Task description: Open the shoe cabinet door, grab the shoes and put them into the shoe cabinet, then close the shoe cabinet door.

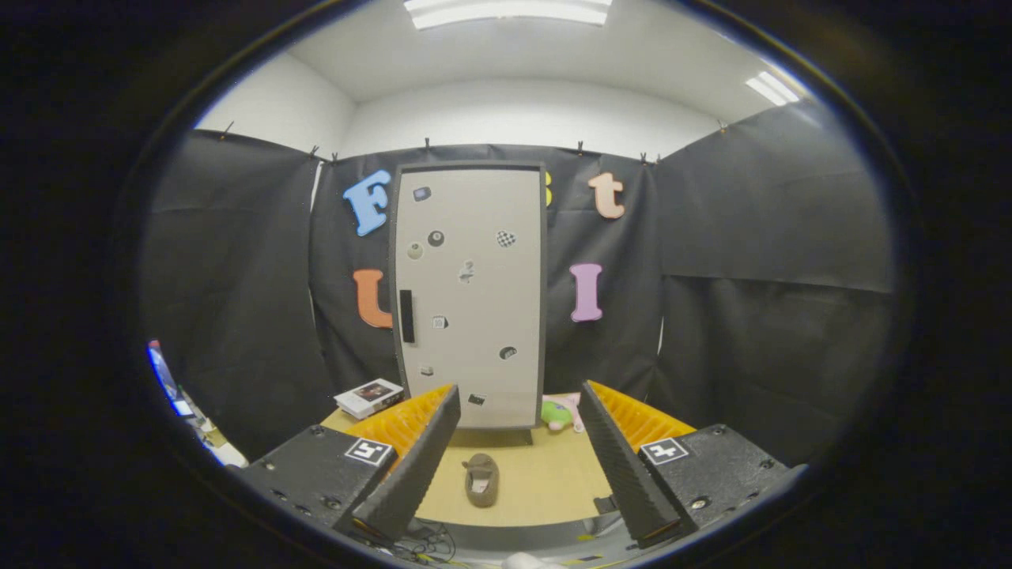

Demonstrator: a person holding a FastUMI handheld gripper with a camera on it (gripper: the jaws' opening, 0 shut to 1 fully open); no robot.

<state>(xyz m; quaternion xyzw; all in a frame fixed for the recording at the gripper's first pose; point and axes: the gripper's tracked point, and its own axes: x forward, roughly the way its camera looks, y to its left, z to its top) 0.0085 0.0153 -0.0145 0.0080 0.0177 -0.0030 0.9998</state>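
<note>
Spread wide, the claw (pixel 522 423) is hanging empty above the near edge of the table (pixel 553 494), pinching nothing, and I am looking along its two fingers at the whole job laid out ahead. Between the fingers and a little ahead of them, a single dark shoe (pixel 481 479) is lying flat on the wood, toe pointing toward the cabinet (pixel 470 296). Beyond it the pale cabinet is standing upright with its door closed, a dark handle (pixel 406 315) sitting on the left edge and small magnets dotted over the front. A boxed book (pixel 368 397) is resting just left of the cabinet's foot, and a green and pink plush toy (pixel 563 412) is lying just right of it. I am judging the door as the first step, and the risk is there: the handle is slim, so a crooked approach could slip off it or nudge the light cabinet backward, and a swinging door might sweep the book.
</note>
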